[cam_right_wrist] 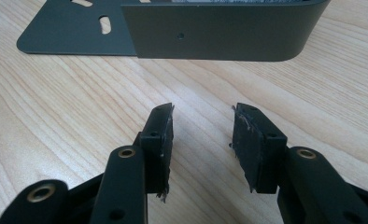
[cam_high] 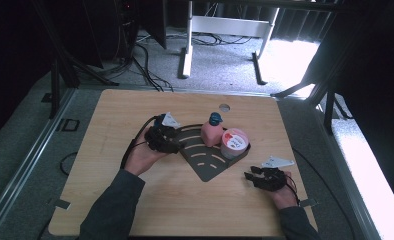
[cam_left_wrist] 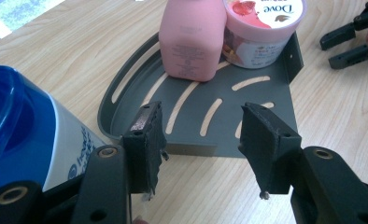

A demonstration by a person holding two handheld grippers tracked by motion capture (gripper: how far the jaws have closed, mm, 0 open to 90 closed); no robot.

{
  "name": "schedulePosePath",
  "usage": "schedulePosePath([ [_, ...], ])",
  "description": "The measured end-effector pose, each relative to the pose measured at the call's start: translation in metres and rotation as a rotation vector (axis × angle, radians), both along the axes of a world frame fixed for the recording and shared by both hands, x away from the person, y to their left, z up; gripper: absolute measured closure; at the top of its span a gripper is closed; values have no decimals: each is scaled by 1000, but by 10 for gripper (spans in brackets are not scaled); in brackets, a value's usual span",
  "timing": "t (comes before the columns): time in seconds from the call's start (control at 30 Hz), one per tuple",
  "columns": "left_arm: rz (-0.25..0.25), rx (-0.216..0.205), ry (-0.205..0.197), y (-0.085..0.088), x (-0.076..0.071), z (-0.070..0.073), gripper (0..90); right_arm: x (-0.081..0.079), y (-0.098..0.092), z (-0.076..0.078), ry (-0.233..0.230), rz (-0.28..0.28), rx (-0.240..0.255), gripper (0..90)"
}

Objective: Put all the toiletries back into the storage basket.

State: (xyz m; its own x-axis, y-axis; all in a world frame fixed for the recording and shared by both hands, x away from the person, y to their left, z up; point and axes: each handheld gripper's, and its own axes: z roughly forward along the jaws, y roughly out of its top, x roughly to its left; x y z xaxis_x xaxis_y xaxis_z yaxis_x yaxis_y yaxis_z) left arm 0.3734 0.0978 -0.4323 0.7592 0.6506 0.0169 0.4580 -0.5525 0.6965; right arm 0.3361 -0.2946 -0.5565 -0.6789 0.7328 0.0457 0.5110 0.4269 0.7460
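While both grippers' fingers [cam_left_wrist: 145, 140] gape empty, the left gripper view reveals a blue-lidded jar [cam_left_wrist: 18, 135].

The table [cam_high: 110, 200] is faced with pale, matt wood grain. The slotted corner tray [cam_left_wrist: 266, 100] is finished in smooth, matt dark grey, seemingly metal. The pink bottle [cam_left_wrist: 191, 39] is made of satin plastic, and the tub [cam_left_wrist: 261, 30] is glossy. The black jaw pads [cam_right_wrist: 161, 140] are seen worn and rough at their edges.
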Motion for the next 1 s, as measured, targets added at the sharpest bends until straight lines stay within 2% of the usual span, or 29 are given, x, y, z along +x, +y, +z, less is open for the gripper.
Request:
schedulePosePath([
  [0.33, -17, 43, 8, 7, -3, 1, 493, 0, 0, 0, 0, 0, 1, 576],
  [0.47, -12, 42, 5, 11, -6, 3, 494, 0, 0, 0, -1, 0, 1, 575],
  [0.8, 35, 57, 9, 29, -6, 8, 501, 0, 0, 0, 1, -1, 2, 575],
  [1.0, 73, 82, 10, 36, -9, 11, 503, 0, 0, 0, 2, -2, 5, 575],
])
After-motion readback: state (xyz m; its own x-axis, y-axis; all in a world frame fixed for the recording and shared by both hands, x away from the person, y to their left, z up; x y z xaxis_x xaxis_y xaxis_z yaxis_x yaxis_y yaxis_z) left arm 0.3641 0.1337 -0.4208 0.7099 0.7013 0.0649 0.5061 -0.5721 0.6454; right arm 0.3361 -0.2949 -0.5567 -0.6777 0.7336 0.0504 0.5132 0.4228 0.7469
